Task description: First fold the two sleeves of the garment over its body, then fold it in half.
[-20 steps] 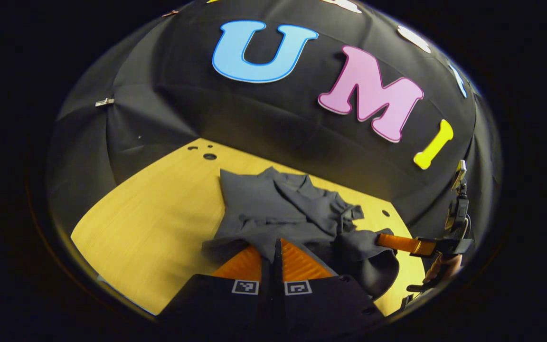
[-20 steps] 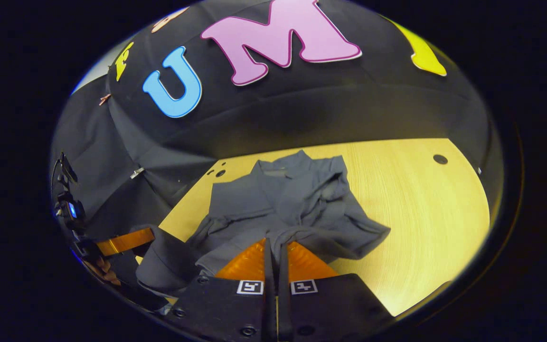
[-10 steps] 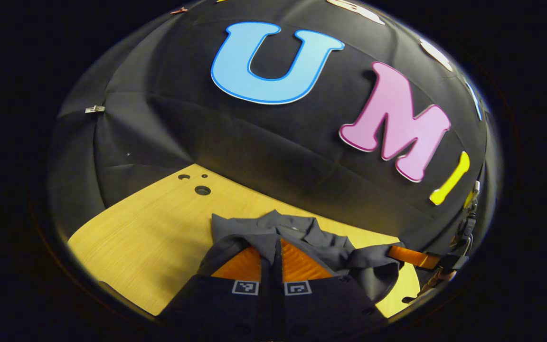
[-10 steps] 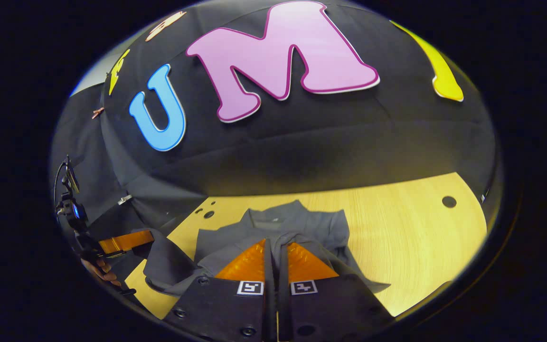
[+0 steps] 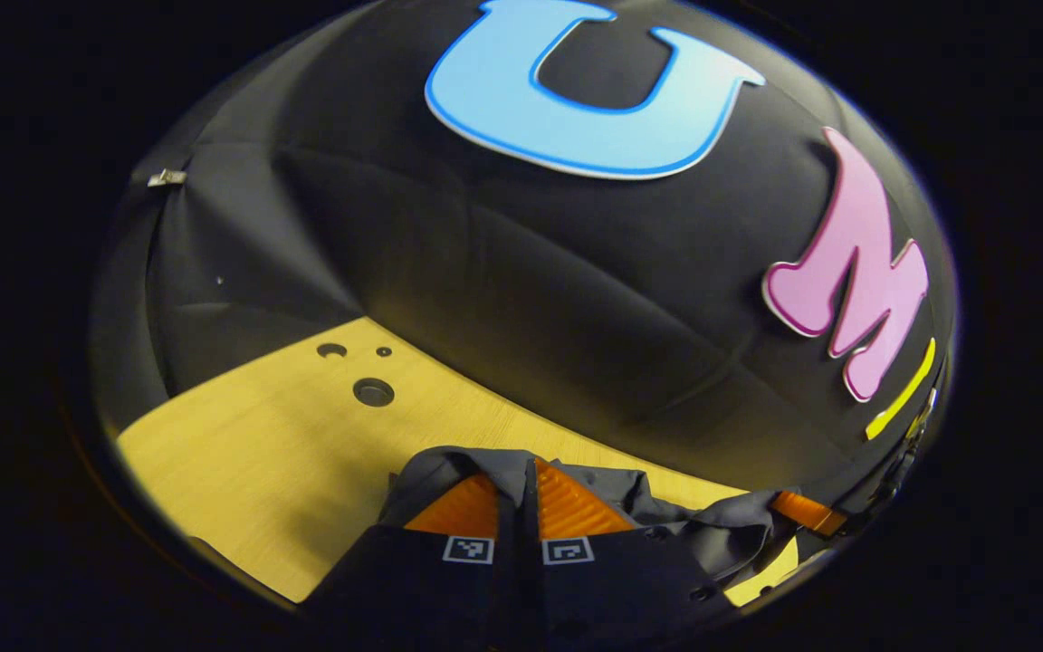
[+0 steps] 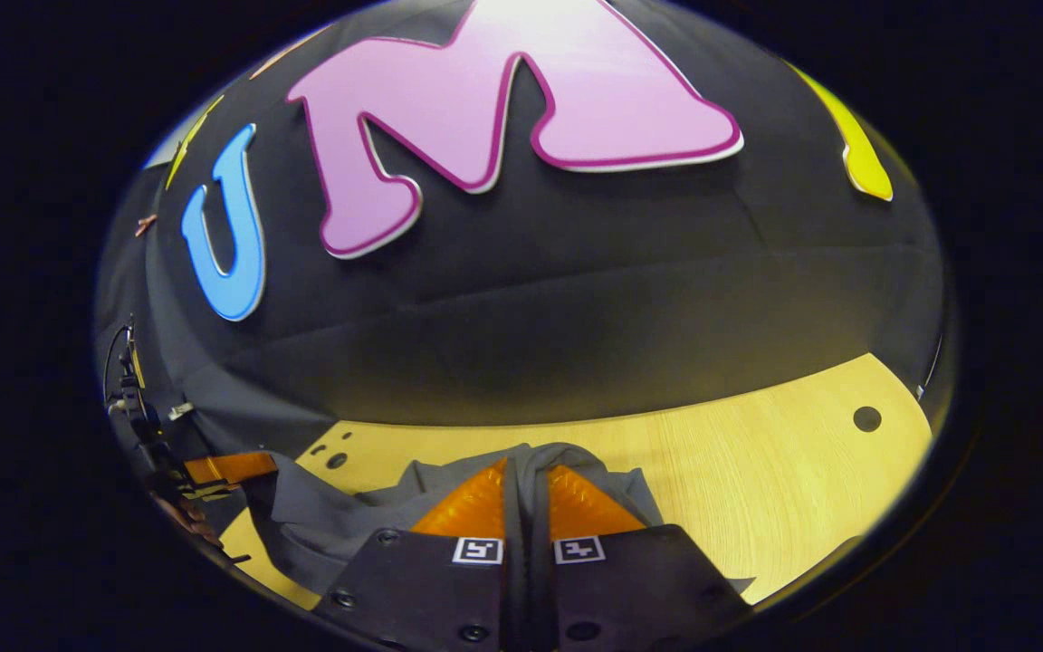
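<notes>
In the left gripper view we see our left hand-held gripper (image 5: 528, 484) with its orange fingers (image 5: 458, 507) pressed together on a fold of the grey garment (image 5: 666, 516), the cloth draped over both tips. The garment lies bunched near the far edge of the yellow bench (image 5: 259, 453), close under the black wall (image 5: 485, 272). In the right gripper view our right hand-held gripper (image 6: 526, 489) likewise pinches a fold of the garment (image 6: 322, 525) between its closed fingers (image 6: 472, 507). The cloth sags between the two grips (the other gripper's orange finger shows at the side of each view). Three dark holes (image 5: 373, 392) sit near the bench's far left corner; one more hole (image 6: 866, 418) lies toward its right edge.
</notes>
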The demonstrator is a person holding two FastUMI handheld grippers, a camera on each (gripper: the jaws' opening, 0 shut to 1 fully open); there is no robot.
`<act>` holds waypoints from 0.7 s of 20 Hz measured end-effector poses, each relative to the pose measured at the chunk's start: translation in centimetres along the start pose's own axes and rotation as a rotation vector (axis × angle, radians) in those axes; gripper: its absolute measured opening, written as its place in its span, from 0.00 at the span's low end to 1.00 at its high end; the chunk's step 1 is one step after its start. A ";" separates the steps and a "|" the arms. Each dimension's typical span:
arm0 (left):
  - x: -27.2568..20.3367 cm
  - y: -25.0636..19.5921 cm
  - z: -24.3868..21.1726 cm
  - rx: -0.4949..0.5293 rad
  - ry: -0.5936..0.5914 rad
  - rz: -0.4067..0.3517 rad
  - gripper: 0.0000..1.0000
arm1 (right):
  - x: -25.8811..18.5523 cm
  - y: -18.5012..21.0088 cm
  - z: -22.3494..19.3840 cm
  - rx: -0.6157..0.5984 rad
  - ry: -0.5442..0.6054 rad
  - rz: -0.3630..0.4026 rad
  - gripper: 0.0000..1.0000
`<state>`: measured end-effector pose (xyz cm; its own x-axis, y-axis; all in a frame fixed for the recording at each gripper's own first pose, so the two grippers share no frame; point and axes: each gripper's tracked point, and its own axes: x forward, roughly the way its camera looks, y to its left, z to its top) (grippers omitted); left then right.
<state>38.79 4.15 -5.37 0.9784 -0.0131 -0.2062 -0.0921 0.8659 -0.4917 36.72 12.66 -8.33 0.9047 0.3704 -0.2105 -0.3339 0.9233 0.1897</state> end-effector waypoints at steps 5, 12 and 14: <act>3.8 2.6 -2.3 0.098 0.054 0.022 0.07 | 3.4 -1.8 -2.4 -0.015 0.036 -0.090 0.09; 1.7 1.3 -1.1 0.201 0.039 0.070 0.76 | 2.3 -1.4 -3.6 -0.034 0.090 -0.060 0.82; -0.4 0.4 0.7 0.194 -0.009 0.070 0.95 | 0.9 -1.1 -2.7 -0.055 0.078 -0.056 0.89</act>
<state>38.52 4.89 -4.92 0.9725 0.0540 -0.2266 -0.1233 0.9446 -0.3041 37.22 12.28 -11.35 0.8996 0.3228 -0.2941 -0.2994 0.9462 0.1226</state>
